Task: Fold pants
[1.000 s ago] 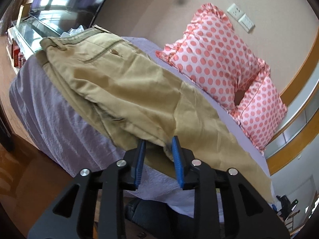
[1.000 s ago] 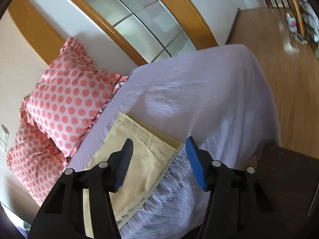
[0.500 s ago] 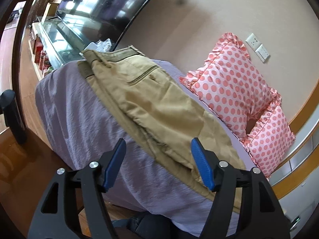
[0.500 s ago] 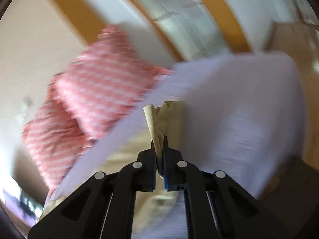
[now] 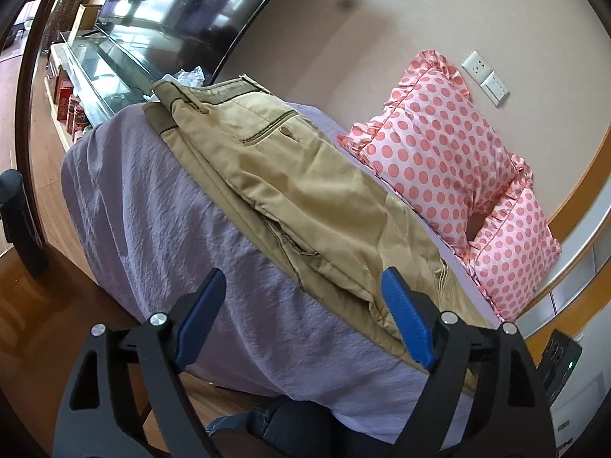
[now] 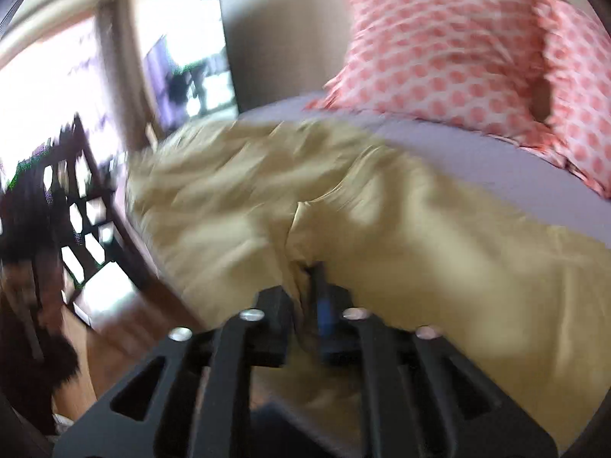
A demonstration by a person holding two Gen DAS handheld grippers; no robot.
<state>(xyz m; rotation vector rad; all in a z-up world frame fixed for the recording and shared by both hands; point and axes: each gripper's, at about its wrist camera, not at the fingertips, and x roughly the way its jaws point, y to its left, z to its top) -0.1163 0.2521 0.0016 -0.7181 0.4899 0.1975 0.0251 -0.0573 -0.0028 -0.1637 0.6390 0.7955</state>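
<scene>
Khaki pants (image 5: pixel 305 191) lie folded lengthwise on a bed with a lilac sheet (image 5: pixel 160 206), waistband at the far left end. My left gripper (image 5: pixel 303 313) is open and empty, its blue pads straddling the near edge of the pants above the sheet. In the blurred right wrist view, my right gripper (image 6: pixel 311 282) is shut on the pants (image 6: pixel 382 229), pinching a fold of the khaki cloth, which spreads across the bed in front of it.
Two pink polka-dot pillows (image 5: pixel 439 145) lean at the head of the bed, also in the right wrist view (image 6: pixel 439 49). A TV (image 5: pixel 183 4) and a glass cabinet (image 5: pixel 99 72) stand beyond the bed's far end. Wooden floor (image 5: pixel 30 297) lies below.
My left gripper let go of the pants, opened wide and drew back. My right gripper closed on the leg end and swung it over toward the waistband side.
</scene>
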